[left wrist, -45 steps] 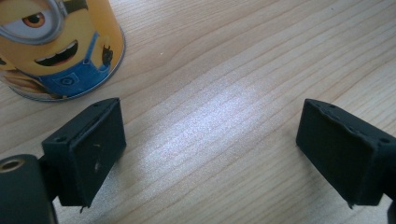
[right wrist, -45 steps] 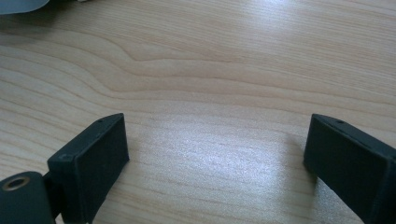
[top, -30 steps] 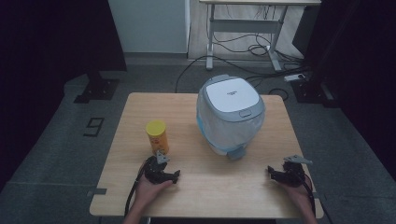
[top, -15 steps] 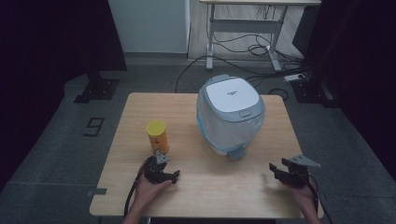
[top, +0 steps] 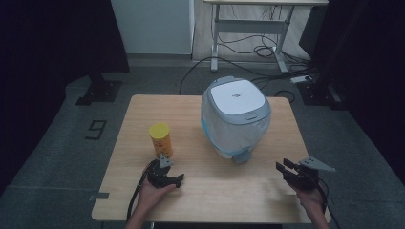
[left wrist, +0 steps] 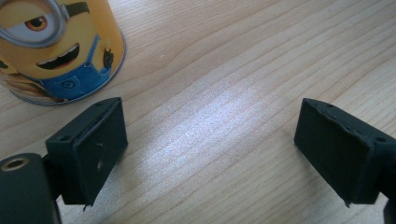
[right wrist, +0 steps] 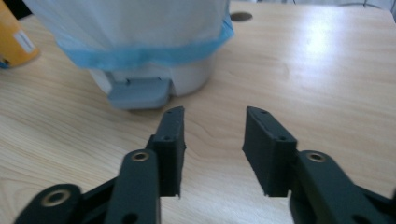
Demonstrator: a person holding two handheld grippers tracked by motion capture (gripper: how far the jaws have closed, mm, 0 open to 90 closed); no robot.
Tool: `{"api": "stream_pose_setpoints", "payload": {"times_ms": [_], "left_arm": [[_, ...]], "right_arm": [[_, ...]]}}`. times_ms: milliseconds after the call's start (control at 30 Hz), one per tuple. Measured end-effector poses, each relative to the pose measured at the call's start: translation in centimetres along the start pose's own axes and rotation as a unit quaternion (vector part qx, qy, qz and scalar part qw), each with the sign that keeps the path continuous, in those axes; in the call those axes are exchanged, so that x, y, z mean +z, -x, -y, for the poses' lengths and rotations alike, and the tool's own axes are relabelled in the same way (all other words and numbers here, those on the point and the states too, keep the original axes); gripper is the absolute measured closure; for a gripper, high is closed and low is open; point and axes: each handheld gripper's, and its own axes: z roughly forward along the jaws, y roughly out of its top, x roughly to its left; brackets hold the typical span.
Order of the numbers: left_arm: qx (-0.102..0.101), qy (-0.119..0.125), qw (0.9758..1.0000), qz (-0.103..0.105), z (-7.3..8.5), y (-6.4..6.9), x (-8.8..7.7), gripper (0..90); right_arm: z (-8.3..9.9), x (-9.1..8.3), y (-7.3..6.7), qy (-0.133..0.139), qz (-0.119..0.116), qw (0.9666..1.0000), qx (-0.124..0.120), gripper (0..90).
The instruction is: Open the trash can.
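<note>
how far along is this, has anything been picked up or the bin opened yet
Nothing looks done yet: the bin has its lid closed and the yellow can stands upright beside it. Nothing is in hand: the left gripper and right gripper are both open over bare table. Any grasping is left.

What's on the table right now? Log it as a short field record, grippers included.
surface: wooden table
bin: white pedal bin with grey lid closed, liner bag tucked over its body, pedal facing the person
can: yellow cartoon can, upright, left of the bin and apart from it
left gripper: left gripper, jaws wide open, nothing between them, just in front of the can
right gripper: right gripper, jaws open, empty, pointed toward the bin's pedal
contact: neither gripper touches an object
</note>
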Motion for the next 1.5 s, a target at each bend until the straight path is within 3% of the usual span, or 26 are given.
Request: {"api": "stream_pose_setpoints", "payload": {"times_ms": [133, 167, 233, 433, 567, 700, 833, 1200, 1500], "left_arm": [[-0.001, 0.000, 1.0000, 0.000, 0.0, 0.0, 0.0, 9.2], [-0.001, 0.000, 1.0000, -0.001, 0.0, 0.0, 0.0, 9.2], [-0.003, 0.001, 1.0000, -0.002, 0.0, 0.1, 0.0, 9.1], [-0.006, 0.001, 1.0000, -0.004, 0.0, 0.1, 0.0, 9.1], [-0.006, 0.000, 1.0000, -0.004, 0.0, 0.1, 0.0, 9.2], [-0.005, 0.000, 1.0000, -0.004, 0.0, 0.1, 0.0, 9.1], [-0.005, 0.000, 1.0000, -0.003, 0.0, 0.1, 0.0, 8.9], [-0.004, 0.000, 1.0000, -0.003, 0.0, 0.1, 0.1, 8.5], [-0.004, -0.001, 1.0000, -0.003, -0.1, 0.1, 0.1, 8.5]], "right_arm": [[-0.6, -0.3, -0.3, 0.012, -0.007, 0.9999, -0.002, 67.6], [-0.9, -0.6, -0.4, 0.020, -0.015, 0.9997, -0.002, 75.2], [-1.1, -0.7, -0.5, 0.025, -0.018, 0.9995, -0.004, 80.2], [-2.0, -1.2, -0.6, 0.041, -0.031, 0.9987, -0.004, 88.3], [-2.7, -1.4, -0.8, 0.047, -0.036, 0.9982, -0.006, 89.2], [-4.5, -1.6, -1.3, 0.065, -0.064, 0.9958, -0.007, 89.3], [-5.5, -1.6, -1.8, 0.070, -0.078, 0.9944, -0.014, 89.3], [-9.0, -1.7, -3.1, 0.089, -0.093, 0.9911, -0.034, 89.3], [-11.3, -1.4, -3.4, 0.093, -0.106, 0.9894, -0.035, 89.3]]}}
